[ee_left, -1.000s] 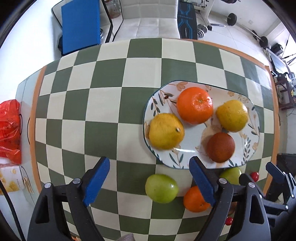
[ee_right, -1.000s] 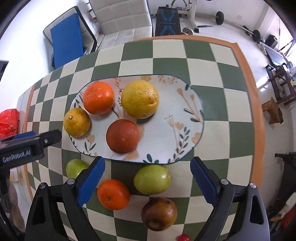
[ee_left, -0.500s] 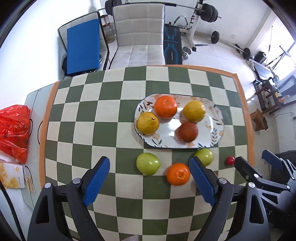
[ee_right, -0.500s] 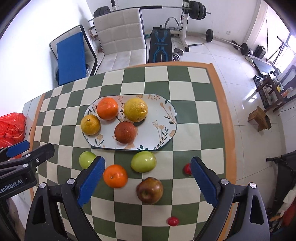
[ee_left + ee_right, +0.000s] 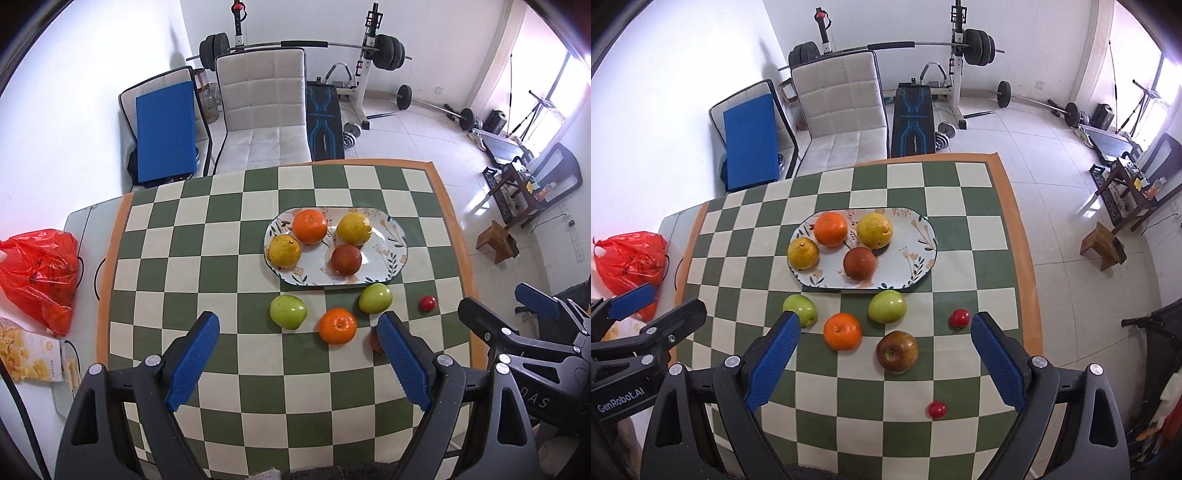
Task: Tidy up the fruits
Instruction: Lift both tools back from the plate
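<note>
An oval floral plate [image 5: 388, 254] [image 5: 916, 258] on the checkered table holds an orange [image 5: 310, 226], two yellow citrus fruits [image 5: 284, 251] [image 5: 354, 229] and a dark red fruit [image 5: 346, 259]. In front of the plate lie two green apples [image 5: 799, 309] [image 5: 887, 306], an orange [image 5: 843, 331], a red-brown apple [image 5: 897, 350] and two small red fruits [image 5: 959, 318] [image 5: 936, 409]. My left gripper [image 5: 299, 354] hangs open high above the near table. Open too, my right gripper [image 5: 882, 358] is above the loose fruit. Neither holds anything.
A red plastic bag [image 5: 40, 273] and a snack packet [image 5: 29, 354] lie at the table's left end. A white chair [image 5: 262, 110], a blue-cushioned chair [image 5: 166, 129] and gym gear [image 5: 912, 118] stand beyond the far edge. A wooden stool [image 5: 1102, 245] is on the floor, right.
Both grippers have pulled up and back from the plate, so the whole table and room now show. The fruits have not moved.
</note>
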`<state>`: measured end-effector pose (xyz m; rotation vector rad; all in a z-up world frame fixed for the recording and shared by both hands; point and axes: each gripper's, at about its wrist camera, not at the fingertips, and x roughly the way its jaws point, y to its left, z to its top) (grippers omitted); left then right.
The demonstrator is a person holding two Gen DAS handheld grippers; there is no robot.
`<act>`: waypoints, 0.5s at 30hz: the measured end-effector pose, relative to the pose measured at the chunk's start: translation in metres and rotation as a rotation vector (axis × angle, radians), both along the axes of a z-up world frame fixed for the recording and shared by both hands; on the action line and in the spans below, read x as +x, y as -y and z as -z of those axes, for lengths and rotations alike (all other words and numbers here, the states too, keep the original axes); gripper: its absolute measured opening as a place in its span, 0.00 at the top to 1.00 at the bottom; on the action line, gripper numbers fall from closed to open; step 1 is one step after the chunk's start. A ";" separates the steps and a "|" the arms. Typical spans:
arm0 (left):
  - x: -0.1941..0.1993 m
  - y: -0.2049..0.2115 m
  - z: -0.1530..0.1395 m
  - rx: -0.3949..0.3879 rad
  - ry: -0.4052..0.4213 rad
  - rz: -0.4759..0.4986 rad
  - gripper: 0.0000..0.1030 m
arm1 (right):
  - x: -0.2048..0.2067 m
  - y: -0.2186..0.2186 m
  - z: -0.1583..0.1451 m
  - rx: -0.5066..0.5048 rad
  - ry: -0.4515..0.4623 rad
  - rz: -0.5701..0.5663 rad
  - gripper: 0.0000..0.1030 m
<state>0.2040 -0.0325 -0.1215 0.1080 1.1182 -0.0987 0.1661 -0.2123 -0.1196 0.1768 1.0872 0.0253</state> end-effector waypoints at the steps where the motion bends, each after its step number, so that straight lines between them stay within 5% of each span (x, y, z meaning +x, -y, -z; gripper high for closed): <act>1: -0.003 0.000 -0.004 -0.001 0.008 0.001 0.15 | -0.004 0.000 -0.005 0.001 0.009 0.002 0.07; 15: -0.015 -0.011 -0.022 -0.031 0.056 -0.038 0.15 | -0.022 -0.007 -0.039 0.025 0.053 -0.003 0.07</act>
